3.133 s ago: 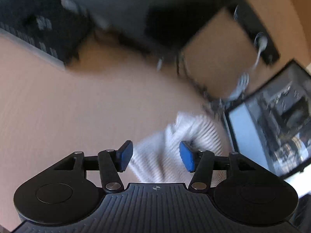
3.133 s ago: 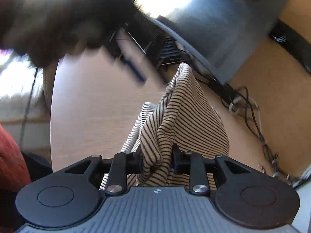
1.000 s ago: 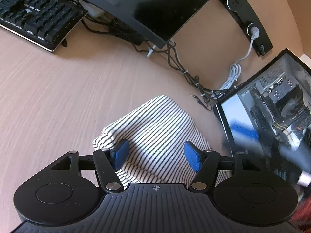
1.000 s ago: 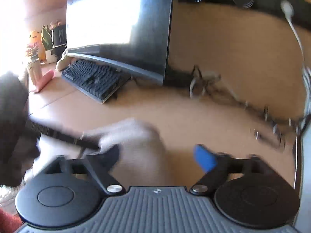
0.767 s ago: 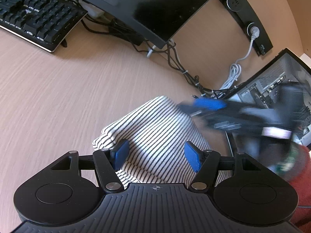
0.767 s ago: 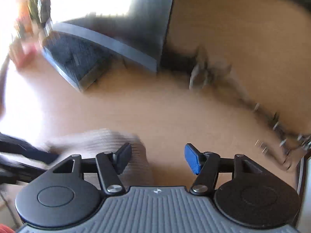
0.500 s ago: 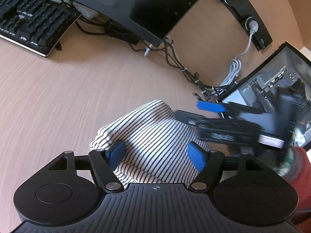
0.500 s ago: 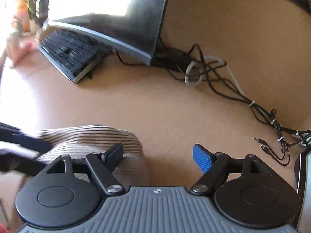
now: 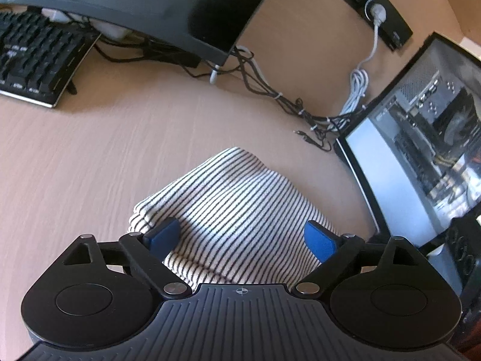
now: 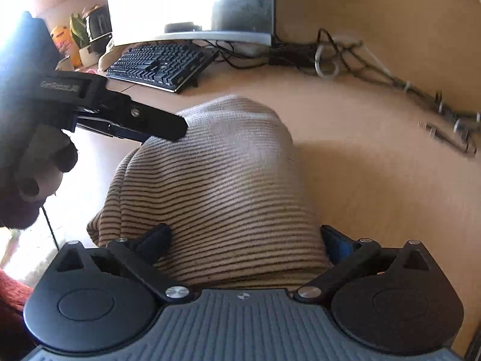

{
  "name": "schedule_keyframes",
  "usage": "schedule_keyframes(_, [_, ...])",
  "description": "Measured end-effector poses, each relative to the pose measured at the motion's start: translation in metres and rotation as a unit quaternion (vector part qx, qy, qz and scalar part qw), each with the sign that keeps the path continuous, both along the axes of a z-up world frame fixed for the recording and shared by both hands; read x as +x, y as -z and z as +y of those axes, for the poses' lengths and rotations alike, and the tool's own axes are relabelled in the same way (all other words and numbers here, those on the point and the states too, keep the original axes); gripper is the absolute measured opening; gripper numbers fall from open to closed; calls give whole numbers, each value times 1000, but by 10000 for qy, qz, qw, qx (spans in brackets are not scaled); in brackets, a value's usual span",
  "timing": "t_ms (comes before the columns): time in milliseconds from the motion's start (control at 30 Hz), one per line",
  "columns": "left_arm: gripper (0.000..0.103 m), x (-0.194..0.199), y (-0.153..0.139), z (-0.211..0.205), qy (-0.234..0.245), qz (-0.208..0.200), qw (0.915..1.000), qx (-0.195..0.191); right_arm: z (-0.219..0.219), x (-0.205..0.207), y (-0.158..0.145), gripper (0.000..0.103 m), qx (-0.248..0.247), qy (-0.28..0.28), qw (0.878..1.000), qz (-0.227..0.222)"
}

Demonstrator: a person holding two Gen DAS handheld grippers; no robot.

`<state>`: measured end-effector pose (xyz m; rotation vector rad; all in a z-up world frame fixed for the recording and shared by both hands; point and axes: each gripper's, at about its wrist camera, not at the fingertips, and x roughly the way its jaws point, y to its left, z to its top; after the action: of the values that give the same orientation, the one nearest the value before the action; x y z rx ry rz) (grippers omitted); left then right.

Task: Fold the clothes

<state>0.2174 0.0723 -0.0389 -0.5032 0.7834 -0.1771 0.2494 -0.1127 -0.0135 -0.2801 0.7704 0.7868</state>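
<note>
A cream garment with thin dark stripes (image 9: 234,201) lies folded in a compact bundle on the wooden desk (image 9: 90,150). My left gripper (image 9: 240,237) hovers over its near end, jaws opening; the blue pads (image 9: 318,240) stand wide on either side of the cloth without pressing it. In the right wrist view the same garment (image 10: 216,180) fills the middle. My right gripper (image 10: 246,239) straddles its near end, jaws opening wide, and nothing is pinched. The left gripper (image 10: 165,128), held by a hand (image 10: 39,162), reaches to the garment's far left edge.
A black keyboard (image 9: 33,63) and a curved monitor (image 9: 135,3) stand at the back left. Tangled cables (image 9: 270,93) run along the wall to a glass-sided computer case (image 9: 421,150) on the right. A black socket strip (image 9: 375,9) is on the wall.
Both grippers' jaws have spread wider. The right gripper swung in from the right and sank over the garment, leaving the left wrist view. The garment lies still on the desk.
</note>
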Motion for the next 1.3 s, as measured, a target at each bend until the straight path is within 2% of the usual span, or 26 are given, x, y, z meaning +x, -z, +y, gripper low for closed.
schedule_keyframes(100, [92,8,-6,6,-119,4,9999,-24,14,-10,-6,103,-370,-197,9964,-734])
schedule_keyframes(167, [89,8,-15,17,-364,11,9991,-230,17,-18,-18,102,-396,-277,9927,-1108])
schedule_keyframes(233, [89,-1,-26,30,-594,-122,9971,-467,12,-26,-32,101,-163,-455,9919,-1178])
schedule_keyframes(333, [88,-25,-37,42,-773,-292,9949,-579,8,-38,-46,94,120,-781,9901,-1162])
schedule_keyframes(433, [75,-46,-33,47,-793,-211,9944,-666,12,-50,-39,87,196,-1292,9884,-776])
schedule_keyframes(467, [68,-51,-29,45,-761,-119,9948,-661,16,-52,-33,78,68,-1399,9871,-771])
schedule_keyframes(500, [63,-56,-25,43,-735,-29,9952,-643,20,-54,-25,57,-114,-1485,9855,-808])
schedule_keyframes(533, [61,-60,-23,40,-714,63,9955,-619,24,-56,-18,46,-296,-1571,9835,-846])
schedule_keyframes(567, [56,-64,-20,36,-664,143,9957,-631,26,-54,-17,30,-391,-1543,9828,-940])
schedule_keyframes(600, [51,-68,-18,32,-588,204,9958,-671,23,-48,-21,22,-291,-1430,9851,-911])
schedule_keyframes(667, [48,-73,-17,23,-376,229,9964,-721,11,-23,-38,13,245,-991,9934,-530])
schedule_keyframes(733, [46,-73,-19,10,-96,160,9974,-697,-4,5,-59,11,942,-497,9943,-76])
schedule_keyframes(833, [45,-65,-18,-13,279,107,9973,-664,-13,22,-86,11,1912,-405,9795,496])
schedule_keyframes(867, [45,-62,-16,-20,376,111,9972,-643,-11,23,-88,11,2031,-478,9757,669])
schedule_keyframes(933, [45,-56,-11,-30,457,164,9968,-633,-1,20,-87,11,2127,-679,9696,1002])
schedule_keyframes(1000, [45,-54,-4,-33,482,187,9960,-735,8,18,-70,11,1984,-774,9678,1343])
schedule_keyframes(1067, [46,-56,1,-33,501,156,9954,-802,11,19,-47,11,1773,-716,9667,1702])
schedule_keyframes(1133, [46,-63,3,-34,551,168,9958,-706,8,22,-29,11,1738,-557,9622,2021])
schedule_keyframes(1200, [55,-72,5,-33,553,279,9956,-707,7,20,-23,11,1598,-559,9664,1936])
schedule_keyframes(1233, [56,-77,5,-29,501,335,9958,-695,8,19,-22,11,1506,-625,9698,1815])
schedule_keyframes(1300, [58,-89,4,-18,325,410,9968,-597,14,1,-23,12,1183,-919,9790,1384])
